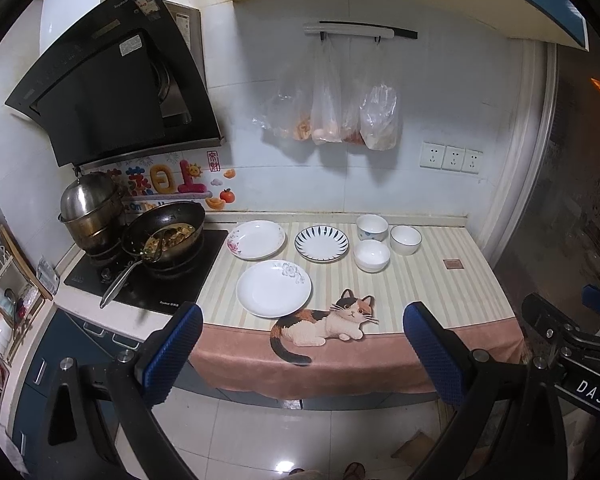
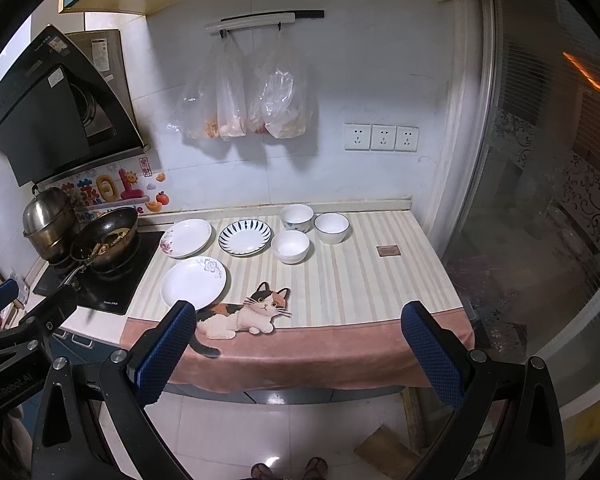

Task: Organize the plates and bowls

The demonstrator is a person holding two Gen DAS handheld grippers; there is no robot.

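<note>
Blue textured pads line the fingers of both tools you hold. Your left gripper [image 1: 302, 354] stands spread wide with nothing between its fingers, and your right gripper [image 2: 298, 354] is spread just as wide and also carries nothing; both hang over the tiled floor [image 1: 260, 432], short of the desk's front edge. In the left wrist view the right tool's body shows the white letters "DAS"; in the right wrist view the left tool's body reads "GenRobot AI".

Ahead of you, a cream striped cloth with a pink border and a calico cat print [image 1: 432, 280] covers the desk. Nearest on it lies a white plate with a grey flower [image 1: 274, 289], just beside the cat's head. Behind it sit a white plate with a pink flower [image 1: 256, 239] and a white plate with dark blue radiating strokes [image 1: 321, 243]. To their right stand three white bowls close together: a plain white bowl [image 1: 371, 255] in front, a bowl with a blue motif [image 1: 371, 227] behind it, and a dark-rimmed bowl [image 1: 405, 239] furthest right.

Left of the cloth, a black hob [image 1: 172, 284] carries a dark wok of food [image 1: 164, 236] and a steel steamer pot [image 1: 90, 210]. The print on the hob and on the black extractor hood [image 1: 112, 88] is too small to read. Clear plastic bags [image 1: 332, 108] hang on the tiled wall.
</note>
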